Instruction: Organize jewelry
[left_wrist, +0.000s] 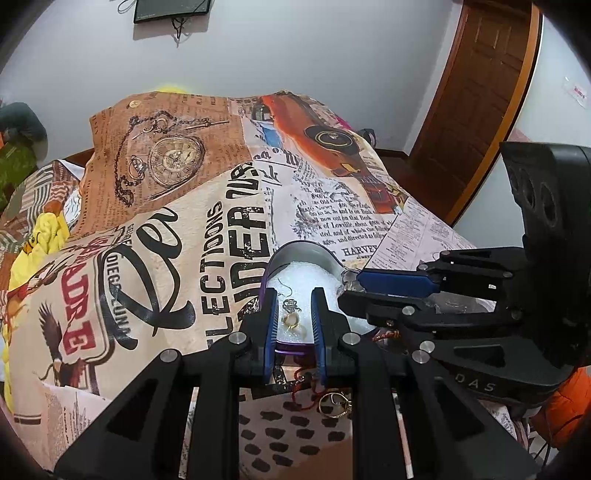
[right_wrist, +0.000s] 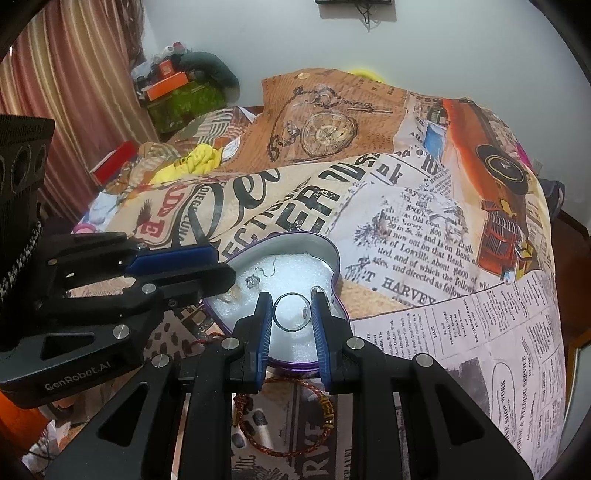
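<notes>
Nearest, red braided bracelet (right_wrist: 288, 417) on the printed cloth (right_wrist: 461, 295), near end cut off by gripper body. Right gripper (right_wrist: 291, 314), jaws pinching silver ring (right_wrist: 291, 312), upright, opening facing camera, over heart-shaped tin (right_wrist: 325, 247); tin's point aims near, long axis near-far. Left gripper (left_wrist: 293, 317), jaws spread over gold rings (left_wrist: 293, 323), partly hidden. Earring (right_wrist: 267, 273) farther, hard to make out

Two fisheye wrist views, both close over the heart-shaped tin (left_wrist: 306, 258) on the printed cloth (left_wrist: 166, 229).

Each looks forward and slightly down along its own fingers toward the far wall. The left view shows the right gripper (left_wrist: 351, 291) at right of frame; the right view shows the left gripper (right_wrist: 221, 273) at left. Both share the tin (right_wrist: 295, 247), cloth and wall.
</notes>
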